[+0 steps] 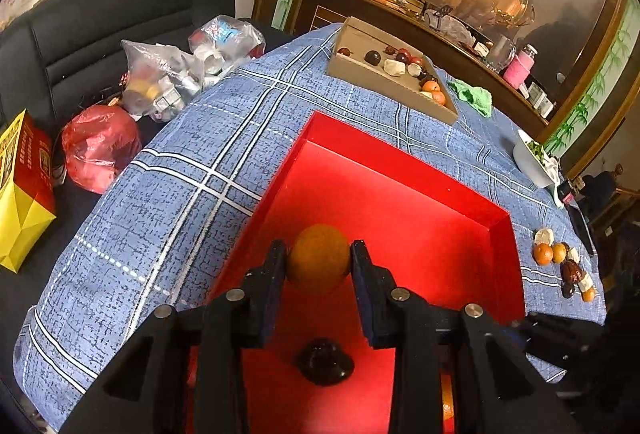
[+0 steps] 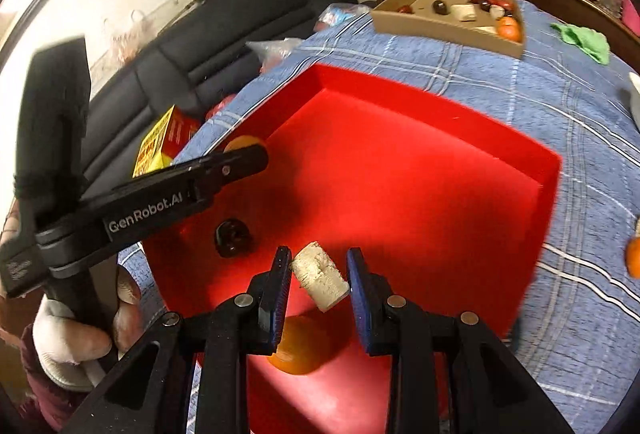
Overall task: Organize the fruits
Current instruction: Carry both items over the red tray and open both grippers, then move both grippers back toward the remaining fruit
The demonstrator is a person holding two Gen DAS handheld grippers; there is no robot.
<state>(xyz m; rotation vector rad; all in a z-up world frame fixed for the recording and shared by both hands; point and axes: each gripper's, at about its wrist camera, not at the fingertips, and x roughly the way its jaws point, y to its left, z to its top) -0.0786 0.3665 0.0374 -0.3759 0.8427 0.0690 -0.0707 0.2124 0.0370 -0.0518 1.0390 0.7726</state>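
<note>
A placing step was judged to be in hand, with both fruits carried over the red tray (image 1: 400,157), which lay on the bench (image 1: 192,185) under its blue checked cloth. One red tray was counted, and one cardboard tray (image 1: 384,85) farther back, well apart from it.

Down to the tools: the left hand-held gripper (image 1: 319,258) was seen clamped on an orange (image 1: 319,252), fingers pressed to either side, the fruit held above the near left part of the red tray. The right hand-held gripper (image 2: 319,266) had a pale, cork-like piece (image 2: 320,276) between its fingers; the left finger appeared to touch it, but a sliver of gap showed at the right pad, so whether it was truly gripped could not be told.

Inside the red tray, two loose fruits were counted: one dark, glossy fruit (image 2: 233,238) and one orange (image 2: 300,348) lying under the right tool. With the held orange and pale piece, that made four over the tray.

A small pile of fruit (image 1: 562,262) was left on the cloth right of the red tray: roughly three oranges, a few pale pieces, some dark ones; exact numbers could not be made out.

Next, it was judged, each fruit needed lowering to the tray floor, clear of those already there, before the fingers were spread.
</note>
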